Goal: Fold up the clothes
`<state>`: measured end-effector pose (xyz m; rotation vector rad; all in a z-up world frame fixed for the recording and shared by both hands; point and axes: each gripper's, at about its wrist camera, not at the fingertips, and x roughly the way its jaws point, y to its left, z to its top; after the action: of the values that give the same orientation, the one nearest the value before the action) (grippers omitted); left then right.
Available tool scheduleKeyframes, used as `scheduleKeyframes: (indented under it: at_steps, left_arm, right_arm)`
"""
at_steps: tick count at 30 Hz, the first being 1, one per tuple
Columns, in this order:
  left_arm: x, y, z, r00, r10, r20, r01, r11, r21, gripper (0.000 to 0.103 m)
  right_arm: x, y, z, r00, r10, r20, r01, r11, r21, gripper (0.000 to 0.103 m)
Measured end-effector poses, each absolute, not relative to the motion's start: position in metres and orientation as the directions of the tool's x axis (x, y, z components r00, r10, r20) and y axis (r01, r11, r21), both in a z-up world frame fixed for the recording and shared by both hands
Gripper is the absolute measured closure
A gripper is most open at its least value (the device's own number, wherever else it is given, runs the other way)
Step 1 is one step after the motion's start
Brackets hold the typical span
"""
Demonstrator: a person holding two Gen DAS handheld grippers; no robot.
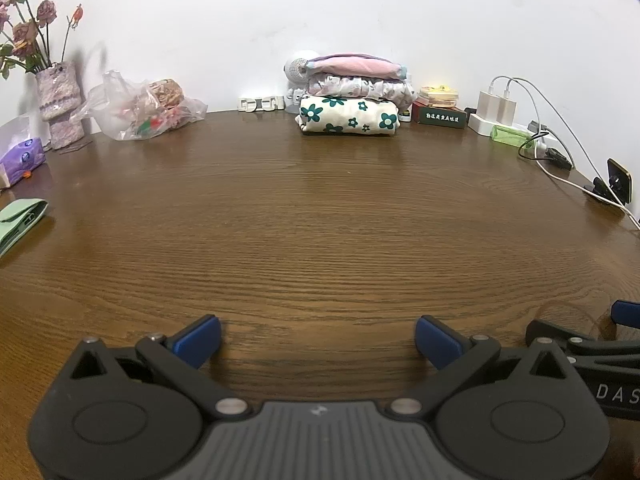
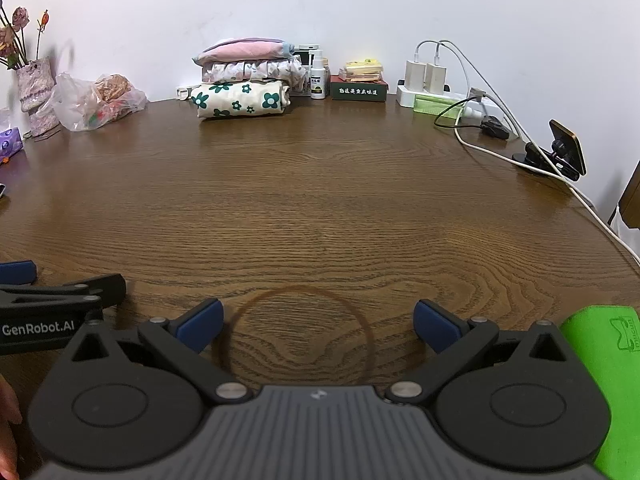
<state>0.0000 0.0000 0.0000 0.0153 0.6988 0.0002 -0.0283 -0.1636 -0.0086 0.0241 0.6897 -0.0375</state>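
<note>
On the far left of the wooden table (image 1: 320,220) stands a vase w/ dried flowers (image 1: 60,100), and a purple tissue pack (image 1: 22,156) lies in front of it. A light green folded cloth (image 1: 20,220) lies at the left edge. Next to the vase is a clear plastic bag (image 1: 144,108) w/ snacks inside.

The left gripper (image 1: 318,340) is low over the near part of the table, its blue pads (image 1: 198,338) spread wide, nothing between them.

At the back centre, near the wall, is the stack of folded clothes (image 1: 352,96): a green-flower piece at the bottom, a pale frilly one in the middle, a pink one on top.

The right gripper (image 2: 318,326) is just beside the left one, also spread wide and holding nothing. A bright green cloth (image 2: 604,360) lies by its right side.

On the right, at the back: a dark box (image 2: 359,89), white chargers (image 2: 424,76) w/ cables, and a black phone holder (image 2: 560,152).
</note>
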Motion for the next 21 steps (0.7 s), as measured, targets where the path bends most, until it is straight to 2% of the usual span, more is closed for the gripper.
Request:
scheduleKeyframes:
  at_steps: [21]
  left_arm:
    - [-0.0007, 0.0005, 0.0, 0.766, 0.011, -0.643, -0.002, 1.0, 0.015, 0.0]
  right_arm:
    - [-0.0282, -0.1643, -0.0078, 0.77, -0.028, -0.637, 0.043, 0.999, 0.008, 0.001]
